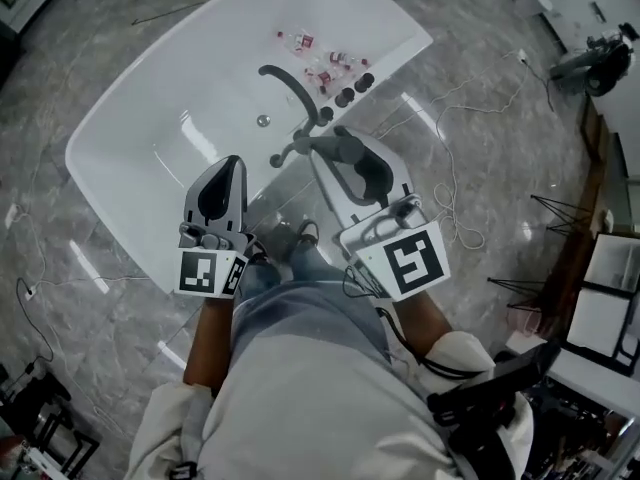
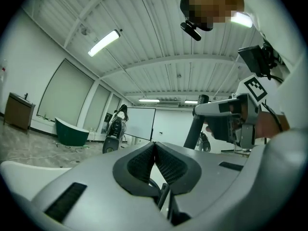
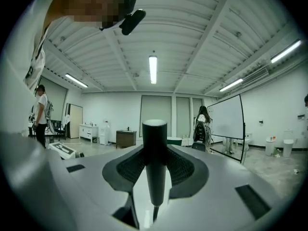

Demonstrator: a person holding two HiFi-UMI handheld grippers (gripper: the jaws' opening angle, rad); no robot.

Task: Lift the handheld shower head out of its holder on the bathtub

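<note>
The handheld shower head (image 3: 155, 143) is a dark, round-topped stick that stands upright between the jaws of my right gripper (image 3: 155, 165), which is shut on it. Its thin hose (image 3: 154, 211) hangs below. In the head view the right gripper (image 1: 328, 146) is held high over the white bathtub (image 1: 110, 138), and the shower head (image 1: 288, 152) sticks out to the left of its jaws. In the left gripper view the right gripper (image 2: 226, 119) shows with the dark handle (image 2: 194, 129) under it. My left gripper (image 2: 155, 146) is shut on nothing and hovers beside the right one (image 1: 232, 168).
A black curved faucet spout (image 1: 290, 86), dark knobs (image 1: 352, 86) and small bottles (image 1: 320, 60) sit at the tub's far rim, with a drain (image 1: 262, 120) in the basin. Cables (image 1: 455, 198) trail over the marble floor. A green tub (image 2: 72, 131) and a whiteboard (image 3: 226, 124) stand farther off.
</note>
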